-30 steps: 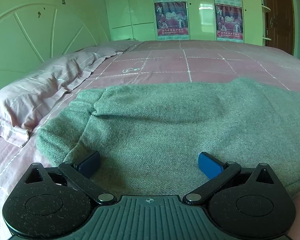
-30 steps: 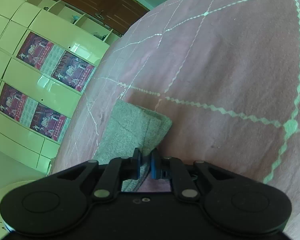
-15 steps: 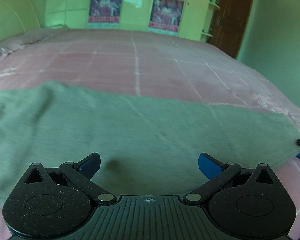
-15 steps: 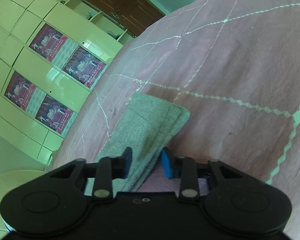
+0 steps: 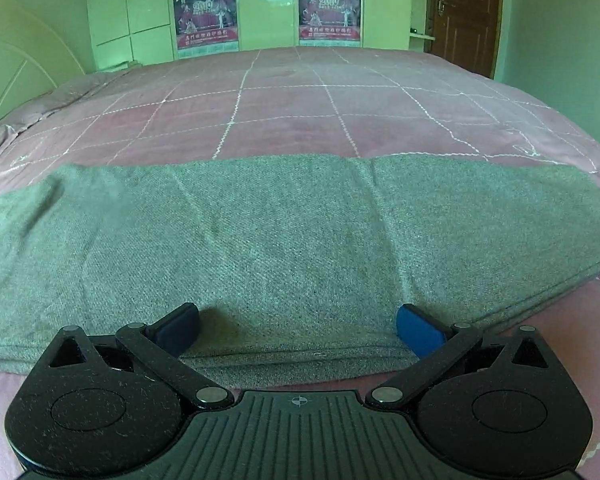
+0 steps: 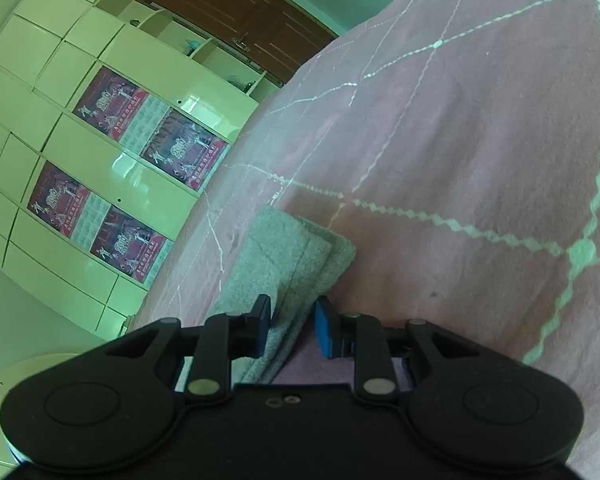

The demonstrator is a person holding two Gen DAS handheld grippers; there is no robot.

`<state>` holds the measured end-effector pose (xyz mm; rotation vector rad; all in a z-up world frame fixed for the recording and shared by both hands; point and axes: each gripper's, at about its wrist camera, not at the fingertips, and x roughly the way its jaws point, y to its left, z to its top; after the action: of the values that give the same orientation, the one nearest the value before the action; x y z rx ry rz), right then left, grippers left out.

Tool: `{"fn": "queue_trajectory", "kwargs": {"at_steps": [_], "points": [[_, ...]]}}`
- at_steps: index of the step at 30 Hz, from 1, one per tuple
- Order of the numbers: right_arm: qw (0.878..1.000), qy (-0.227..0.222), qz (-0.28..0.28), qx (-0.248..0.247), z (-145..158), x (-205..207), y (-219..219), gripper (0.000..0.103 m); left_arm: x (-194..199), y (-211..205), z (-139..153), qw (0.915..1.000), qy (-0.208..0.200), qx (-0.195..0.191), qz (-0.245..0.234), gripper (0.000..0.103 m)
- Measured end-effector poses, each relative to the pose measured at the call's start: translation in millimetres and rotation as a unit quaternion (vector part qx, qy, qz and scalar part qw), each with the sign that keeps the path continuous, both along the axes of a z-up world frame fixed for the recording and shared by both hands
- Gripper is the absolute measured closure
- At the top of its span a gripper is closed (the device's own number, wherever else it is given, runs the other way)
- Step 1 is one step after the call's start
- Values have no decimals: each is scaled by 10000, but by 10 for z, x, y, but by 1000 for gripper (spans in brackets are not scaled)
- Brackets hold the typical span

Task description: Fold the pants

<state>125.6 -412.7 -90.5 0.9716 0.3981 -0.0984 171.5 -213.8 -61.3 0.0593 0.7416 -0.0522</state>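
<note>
Across the pink quilted bed [image 5: 300, 112], a pair of grey-green pants [image 5: 284, 236] lies flat as one long strip, already doubled leg over leg. Its long axis runs side to side in the left wrist view, from the headboard [image 5: 16, 80] end out towards the foot of the bed.

Left gripper [image 5: 298, 326] sits at the near long edge of the pants, about the middle of the strip. Its fingers [image 5: 416, 330] are spread wide and grasp nothing; cloth lies between and just ahead of them.

Right gripper [image 6: 290, 326] is at the end of the pants farthest from the headboard, where the two stacked hems [image 6: 300, 248] show. Its fingers [image 6: 322, 326] are parted, and the near edge of the cloth passes between them without being pinched. This gripper is the nearer one to a short end.

By judgement, the next fold would carry that hem end along the strip towards the headboard, so the right fingers must first clench on both layers.

Beyond the bed stand pale wardrobe doors [image 5: 148, 8] bearing posters [image 5: 204, 12], and a brown door [image 5: 466, 12]. Nothing rests on the pants or blocks the path along them.
</note>
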Motion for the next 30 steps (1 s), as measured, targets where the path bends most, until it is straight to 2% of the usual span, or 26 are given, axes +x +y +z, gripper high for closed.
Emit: {"fn": "queue_trajectory", "kwargs": {"at_steps": [3,6,8,10,11,14,17,20,22,25,26,27,28,29,30], "points": [[10000,43,-42,-26,-10,13,0,87,2,-31,-14,10000,-5,5,41,0],[9996,270,-22,-91,-26,99,4,93,-4,-55,-29,10000,-33,41,42,0],[9991,407,-26,-132,15,161,8,93,-2,-60,-47,10000,-61,51,34,0],[9968,666,76,-439,138,225,89,98,8,-41,-67,10000,-86,12,-20,0],[9959,616,184,-636,266,232,181,98,12,0,-53,9999,-68,-98,-45,0],[9883,198,594,-1391,771,221,621,98,-103,451,109,9953,-275,-898,-236,0],[9738,-142,1078,-1997,1164,266,1259,98,-373,1206,242,9897,-767,-1201,148,0],[9525,-378,1669,-2517,1363,356,2066,98,-612,2142,280,9852,-895,-1339,589,0],[9329,-571,2106,-2866,1408,385,2671,98,-798,2735,269,9816,-999,-1282,1002,0],[9042,-686,2809,-3144,1280,364,3549,90,-1070,3381,185,9734,-1092,-1111,1678,0],[8908,-673,3095,-3258,1172,339,3825,82,-1138,3523,141,9706,-1106,-1111,1828,0],[8722,-648,3453,-3404,1015,299,4091,63,-1203,3658,85,9670,-1081,-1149,2002,0],[8437,-522,3965,-3580,834,257,4340,53,-1234,3766,37,9622,-1038,-1263,2179,0],[8157,-204,4456,-3682,683,217,4543,66,-1248,3854,14,9568,-996,-1431,2328,0],[8116,-88,4574,-3634,611,105,4614,88,-1242,3931,-7,9513,-1009,-1610,2429,0]]}}
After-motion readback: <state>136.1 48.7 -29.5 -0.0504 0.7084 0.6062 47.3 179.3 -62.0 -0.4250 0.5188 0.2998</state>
